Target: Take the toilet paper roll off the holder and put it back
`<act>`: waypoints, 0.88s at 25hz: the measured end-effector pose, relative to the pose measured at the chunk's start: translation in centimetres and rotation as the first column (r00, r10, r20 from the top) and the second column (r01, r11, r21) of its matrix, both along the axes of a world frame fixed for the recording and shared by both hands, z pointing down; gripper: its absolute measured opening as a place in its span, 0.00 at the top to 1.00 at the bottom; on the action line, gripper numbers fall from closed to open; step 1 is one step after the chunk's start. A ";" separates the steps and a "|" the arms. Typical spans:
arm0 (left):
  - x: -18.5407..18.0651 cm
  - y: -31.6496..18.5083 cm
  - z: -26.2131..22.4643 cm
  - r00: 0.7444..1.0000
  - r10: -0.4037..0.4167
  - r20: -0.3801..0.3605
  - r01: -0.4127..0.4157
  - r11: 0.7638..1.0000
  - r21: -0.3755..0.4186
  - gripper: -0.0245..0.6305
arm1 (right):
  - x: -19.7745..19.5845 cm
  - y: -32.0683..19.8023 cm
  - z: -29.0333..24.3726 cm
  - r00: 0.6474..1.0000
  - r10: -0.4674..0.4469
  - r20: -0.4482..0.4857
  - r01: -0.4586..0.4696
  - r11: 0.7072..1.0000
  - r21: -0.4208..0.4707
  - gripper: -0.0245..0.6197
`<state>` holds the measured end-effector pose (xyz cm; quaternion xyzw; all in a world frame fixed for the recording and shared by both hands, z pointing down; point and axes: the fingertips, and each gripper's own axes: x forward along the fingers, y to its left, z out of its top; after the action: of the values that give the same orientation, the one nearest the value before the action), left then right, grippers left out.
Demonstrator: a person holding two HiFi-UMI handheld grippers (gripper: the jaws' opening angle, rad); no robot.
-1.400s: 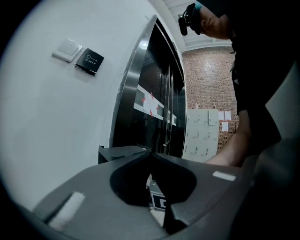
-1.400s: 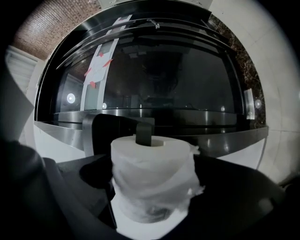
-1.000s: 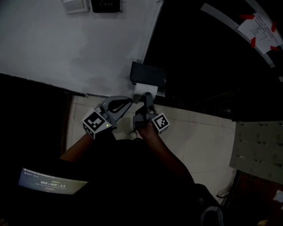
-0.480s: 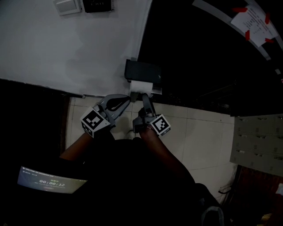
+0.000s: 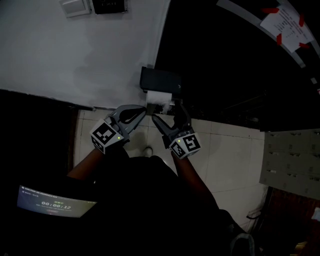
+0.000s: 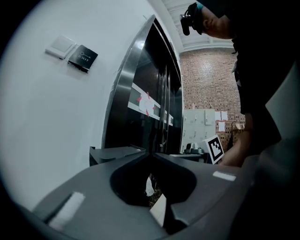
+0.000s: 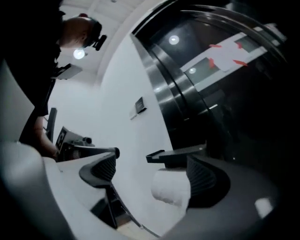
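The white toilet paper roll [image 5: 159,98] hangs under the black holder [image 5: 160,81] on the wall edge. My right gripper [image 5: 166,113] stands open just below it. In the right gripper view the roll [image 7: 171,187] lies between the spread jaws, close against the right finger [image 7: 206,182], under the holder's cover [image 7: 180,154]. My left gripper [image 5: 138,114] is shut with nothing in it, its tip just left of the roll. In the left gripper view the closed jaws meet in front of the holder [image 6: 115,152], and the roll is hidden.
The white wall [image 5: 75,55] carries a switch plate [image 5: 75,6] and a small black sign [image 5: 109,5]. A dark glossy door [image 5: 240,60] with a taped paper [image 5: 282,22] stands right of the holder. Below are pale floor tiles [image 5: 225,155], grey lockers [image 5: 290,160] and a lit screen [image 5: 55,202].
My right gripper has opened wide and its marker cube has shifted right and a little toward me. The left gripper has hardly moved. The roll stays on the holder.
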<state>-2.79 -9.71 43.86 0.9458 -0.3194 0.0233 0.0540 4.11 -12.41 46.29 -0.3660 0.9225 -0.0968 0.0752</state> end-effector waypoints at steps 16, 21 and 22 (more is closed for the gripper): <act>-0.4 -0.3 -0.6 1.000 -0.003 -0.009 0.004 1.000 0.009 0.96 | -2.7 2.0 -4.6 0.964 -0.212 -0.161 0.237 0.959 0.157 0.91; -0.4 -0.4 -0.6 1.000 -0.007 -0.008 0.007 1.000 0.014 0.96 | -2.6 1.8 -4.9 0.964 -0.213 -0.159 0.238 0.958 0.160 0.96; -0.5 -0.5 -0.6 1.000 -0.007 -0.009 0.008 1.000 0.014 0.96 | -2.7 1.8 -4.8 0.963 -0.215 -0.161 0.241 0.957 0.160 0.96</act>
<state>-3.28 -10.16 43.27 0.9450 -0.3228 0.0167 0.0489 1.36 -10.58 41.46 -0.2547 0.9665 0.0044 0.0304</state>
